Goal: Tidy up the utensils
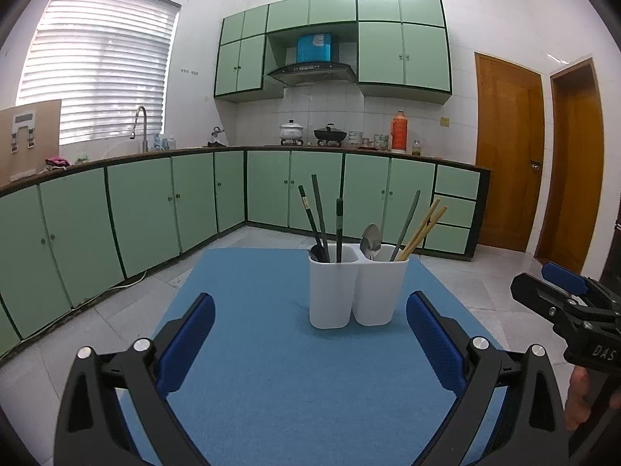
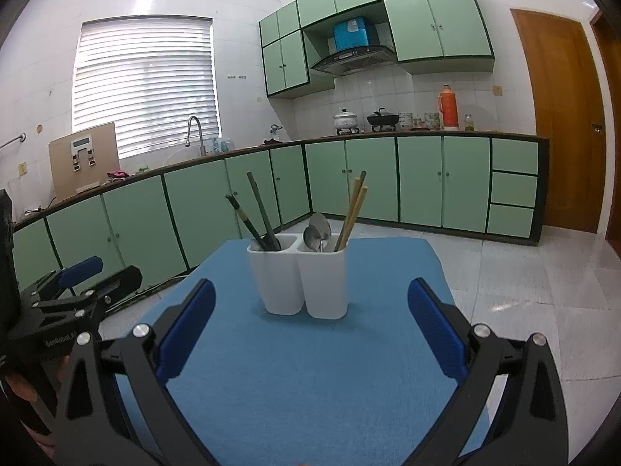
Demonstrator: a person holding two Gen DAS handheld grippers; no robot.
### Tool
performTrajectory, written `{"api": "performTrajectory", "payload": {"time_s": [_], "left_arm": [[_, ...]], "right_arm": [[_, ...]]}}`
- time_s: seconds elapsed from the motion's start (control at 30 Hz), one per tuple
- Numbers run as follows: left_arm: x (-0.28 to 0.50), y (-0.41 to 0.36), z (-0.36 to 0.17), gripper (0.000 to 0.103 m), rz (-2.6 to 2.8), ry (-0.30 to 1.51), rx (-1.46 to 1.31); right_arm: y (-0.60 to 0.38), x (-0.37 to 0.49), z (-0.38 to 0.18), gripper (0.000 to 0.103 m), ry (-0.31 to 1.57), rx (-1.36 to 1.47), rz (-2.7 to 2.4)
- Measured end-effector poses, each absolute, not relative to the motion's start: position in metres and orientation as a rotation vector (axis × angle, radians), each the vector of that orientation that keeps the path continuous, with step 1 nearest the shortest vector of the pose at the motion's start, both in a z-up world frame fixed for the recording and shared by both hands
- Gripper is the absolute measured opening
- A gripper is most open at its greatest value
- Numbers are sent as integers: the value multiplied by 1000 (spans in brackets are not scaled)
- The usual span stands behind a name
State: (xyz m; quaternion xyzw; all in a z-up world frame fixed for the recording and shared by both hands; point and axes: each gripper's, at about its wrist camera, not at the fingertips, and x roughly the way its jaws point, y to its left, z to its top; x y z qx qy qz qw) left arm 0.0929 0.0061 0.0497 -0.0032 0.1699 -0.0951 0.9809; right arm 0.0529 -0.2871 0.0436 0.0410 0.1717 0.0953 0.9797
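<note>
Both hand-held grippers wide apart, left [image 1: 310,334], right [image 2: 310,324], holder [image 1: 357,291] beyond, door handle [image 1: 535,166] left view only

The utensil holder [image 1: 357,291], centre frame, looks like smooth matt white plastic. Inside it stand glossy metal spoons [image 1: 370,241], pale bare-wood chopsticks [image 1: 423,229] and dark lacquered chopsticks [image 1: 320,219]. It rests on a blue cloth mat [image 1: 271,388] with a fine felt-like nap. Lower corners: textured blue finger pads [image 2: 186,334] on matt black plastic.
</note>
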Motion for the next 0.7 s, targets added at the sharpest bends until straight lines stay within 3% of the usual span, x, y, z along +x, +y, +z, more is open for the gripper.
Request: {"api": "performTrajectory", "payload": {"time_s": [0.7], "left_arm": [[90, 4, 51, 97, -195, 342, -4]], "right_arm": [[-281, 54, 47, 96, 343, 64, 191]]}}
